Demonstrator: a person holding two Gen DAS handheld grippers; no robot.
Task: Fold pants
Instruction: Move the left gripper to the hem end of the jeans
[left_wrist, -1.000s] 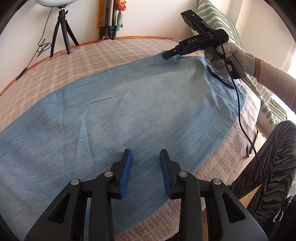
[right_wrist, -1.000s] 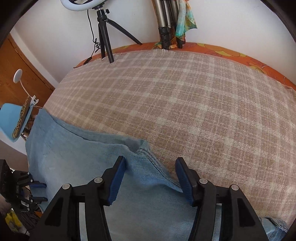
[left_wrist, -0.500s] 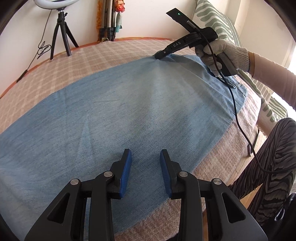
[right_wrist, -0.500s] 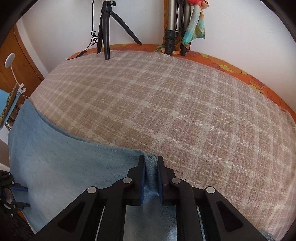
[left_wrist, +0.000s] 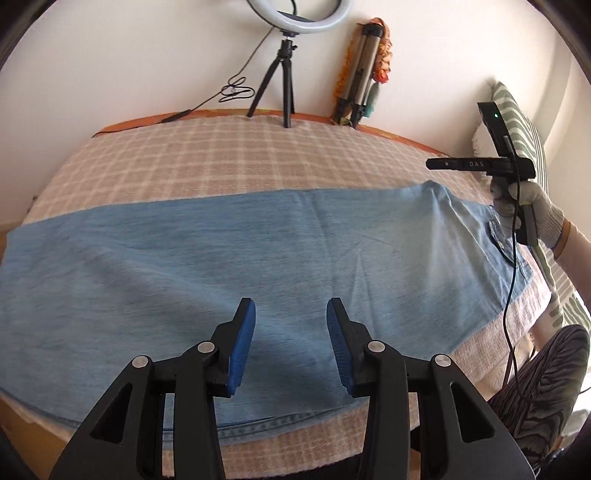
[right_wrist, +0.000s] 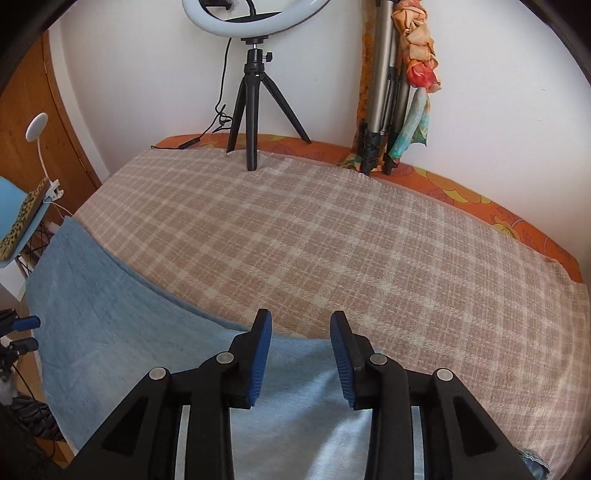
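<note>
pants (left_wrist: 258, 251) lie flat on the plaid blanket (left_wrist: 207, 162); left gripper (left_wrist: 291, 312) fingers (left_wrist: 243, 332) parted above them

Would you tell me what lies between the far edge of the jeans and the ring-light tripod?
Only bare plaid blanket separates the jeans from the tripod, in both wrist views.

White wall (right_wrist: 480, 92) (ring light (right_wrist: 240, 11)).

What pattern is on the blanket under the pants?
A beige-and-white plaid check on the blanket, clearest in the right wrist view; the light blue pants lie on it.
</note>
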